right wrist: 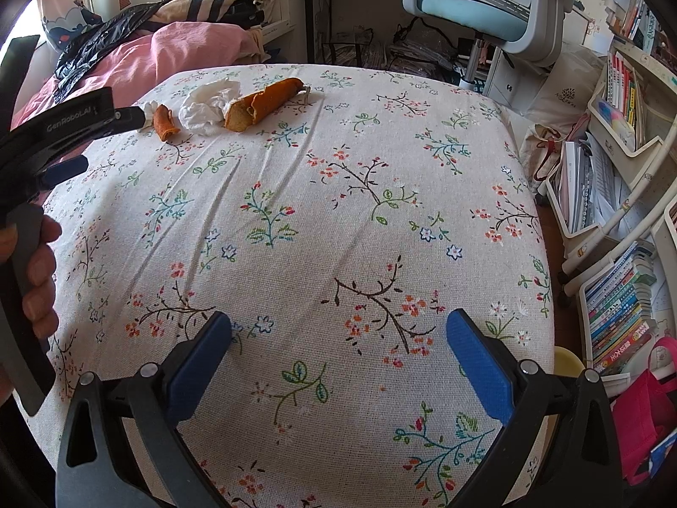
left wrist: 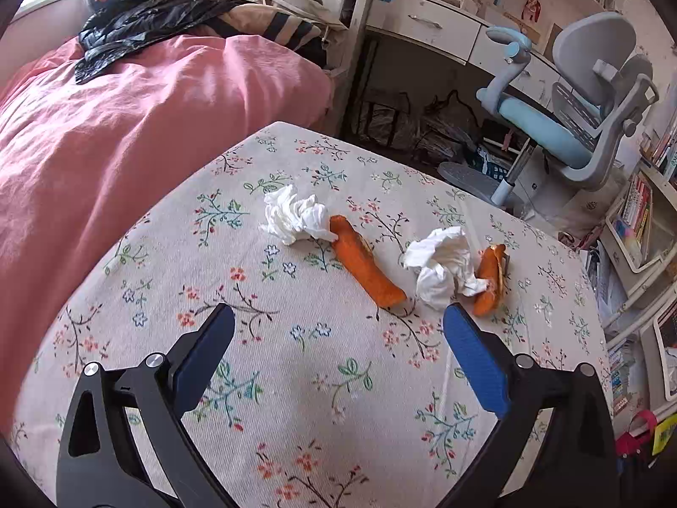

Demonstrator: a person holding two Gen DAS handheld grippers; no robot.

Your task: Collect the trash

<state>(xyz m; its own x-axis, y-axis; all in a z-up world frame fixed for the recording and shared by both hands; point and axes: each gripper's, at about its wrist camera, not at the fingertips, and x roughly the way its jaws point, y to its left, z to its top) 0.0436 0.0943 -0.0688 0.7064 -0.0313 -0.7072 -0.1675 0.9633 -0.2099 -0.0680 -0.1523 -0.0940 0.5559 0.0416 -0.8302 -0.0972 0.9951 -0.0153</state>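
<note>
My left tongs (left wrist: pixel 338 317) are wide and hold nothing. My right tongs (right wrist: pixel 338 326) are wide too. Two tissues (left wrist: pixel 296 216) (left wrist: pixel 440 266) and two peels (left wrist: pixel 364 262) (left wrist: pixel 488 279) lie near the table's (left wrist: pixel 296 381) far edge.

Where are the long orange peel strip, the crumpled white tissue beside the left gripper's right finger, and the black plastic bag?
long orange peel strip (left wrist: pixel 364 264), left wrist view, mid-strip.
crumpled white tissue (left wrist: pixel 440 264), left wrist view, centre.
black plastic bag (left wrist: pixel 139 25), left wrist view, middle fold.

Your left gripper's black arm (right wrist: pixel 76 127) covers most of the far crumpled white tissue (right wrist: pixel 149 109). Your hand (right wrist: pixel 38 279) is cut off at the picture's edge.
</note>
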